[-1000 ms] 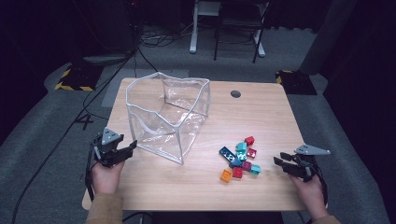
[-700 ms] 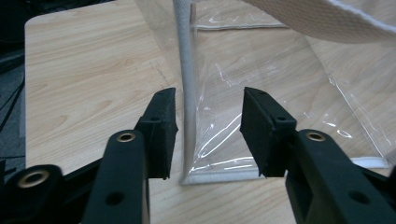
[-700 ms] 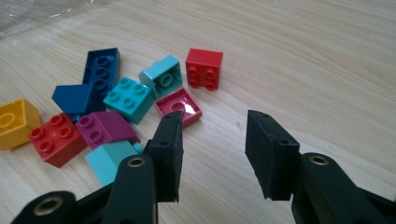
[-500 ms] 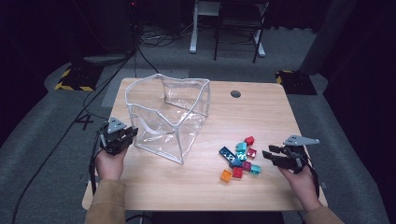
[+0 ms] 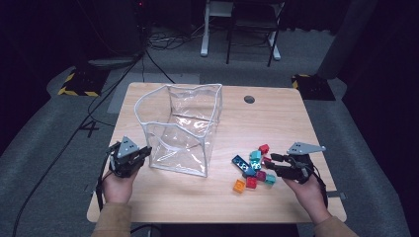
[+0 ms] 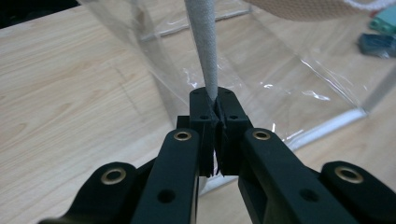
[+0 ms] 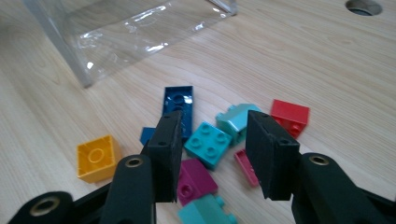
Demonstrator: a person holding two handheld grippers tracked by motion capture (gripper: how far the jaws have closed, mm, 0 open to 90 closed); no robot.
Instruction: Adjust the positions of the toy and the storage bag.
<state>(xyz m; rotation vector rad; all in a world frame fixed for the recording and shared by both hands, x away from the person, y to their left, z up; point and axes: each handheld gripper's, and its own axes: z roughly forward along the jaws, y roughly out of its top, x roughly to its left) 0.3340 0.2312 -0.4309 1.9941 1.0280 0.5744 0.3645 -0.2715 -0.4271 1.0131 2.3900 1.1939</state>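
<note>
High view, left gripper (image 5: 143,154): fingers clenched on the white seam of the clear bag (image 5: 185,129), at the bag's 8 o'clock corner.
High view, right gripper (image 5: 272,163): at 3 o'clock of the brick pile (image 5: 253,170), fingertips pointing to 9 o'clock; this is the nearer hand to the bricks.
High view, bench (image 5: 276,123): bag stands open-topped at 10 o'clock of the pile, well apart from it.
Left gripper view, bag seam (image 6: 203,46): runs up to 12 o'clock from between the closed fingers (image 6: 201,116).
Right gripper view, fingers (image 7: 168,135): parted, grasping nothing.
Right gripper view, teal brick (image 7: 208,144): lies between and just beyond the fingertips at 12 o'clock; magenta brick (image 7: 194,179) below it.
Judgement: next move likely a short advance and drop onto the teal brick.
</note>
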